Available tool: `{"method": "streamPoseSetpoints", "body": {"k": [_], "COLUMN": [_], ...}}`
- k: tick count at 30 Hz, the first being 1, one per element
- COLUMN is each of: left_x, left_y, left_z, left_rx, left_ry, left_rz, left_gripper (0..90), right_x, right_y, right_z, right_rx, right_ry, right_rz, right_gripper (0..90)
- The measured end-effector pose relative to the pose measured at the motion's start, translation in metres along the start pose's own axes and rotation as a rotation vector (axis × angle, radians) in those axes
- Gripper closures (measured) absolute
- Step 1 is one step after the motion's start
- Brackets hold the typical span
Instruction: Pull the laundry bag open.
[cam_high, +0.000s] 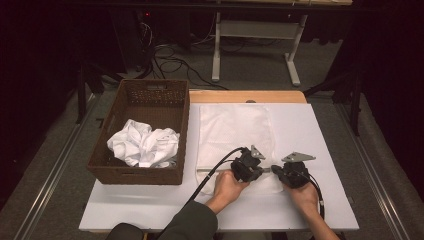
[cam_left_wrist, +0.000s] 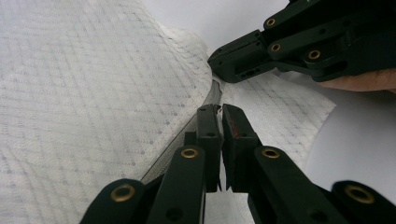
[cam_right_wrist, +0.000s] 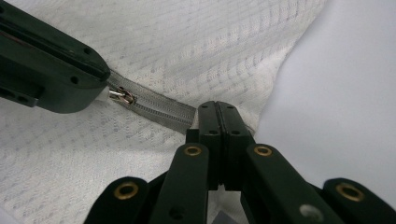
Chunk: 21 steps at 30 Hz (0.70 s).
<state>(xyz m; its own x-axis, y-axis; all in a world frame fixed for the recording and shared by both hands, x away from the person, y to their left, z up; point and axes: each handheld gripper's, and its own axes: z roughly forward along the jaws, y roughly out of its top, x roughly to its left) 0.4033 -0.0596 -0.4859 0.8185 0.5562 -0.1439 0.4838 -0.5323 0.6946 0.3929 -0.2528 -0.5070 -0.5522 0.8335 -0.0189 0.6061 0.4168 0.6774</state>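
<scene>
A tall-walled basket (cam_high: 145, 135) blocks the table's left side, its rim just beside the white cover (cam_high: 235, 135). Right of the cover the white board (cam_high: 320, 150) lies bare, as does the near strip by the left gripper (cam_high: 252, 169) and right gripper (cam_high: 276, 171).

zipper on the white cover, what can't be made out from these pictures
- Zipper end, right gripper view: hidden between the right gripper pads.
- Zipper pull, right gripper view: half covered by the left gripper.
- Zipper, high view: too small, behind both grippers.
- Cloth in the basket, high view: crumpled, kind unclear.
</scene>
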Motion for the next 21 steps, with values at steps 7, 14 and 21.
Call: {"method": "streamPoseSetpoints", "body": {"k": [7, 14, 21], "left_x": [0.001, 0.001, 0.003], "left_y": [-0.003, -0.004, -0.007], "left_z": [-0.005, -0.01, -0.015], "left_rx": [-0.006, -0.007, -0.01], "left_ry": [-0.008, -0.005, -0.002], "left_rz": [0.0, 0.001, 0.002], "left_gripper": [86.0, 86.0, 86.0], "right_x": [0.001, 0.001, 0.001], "right_y": [0.0, 0.0, 0.0], "right_z": [0.0, 0.0, 0.0], "right_rx": [0.001, 0.001, -0.001], "right_ry": [-0.006, -0.004, -0.005], "right_rz": [0.0, 0.001, 0.002], "right_gripper": [90.0, 90.0, 90.0]}}
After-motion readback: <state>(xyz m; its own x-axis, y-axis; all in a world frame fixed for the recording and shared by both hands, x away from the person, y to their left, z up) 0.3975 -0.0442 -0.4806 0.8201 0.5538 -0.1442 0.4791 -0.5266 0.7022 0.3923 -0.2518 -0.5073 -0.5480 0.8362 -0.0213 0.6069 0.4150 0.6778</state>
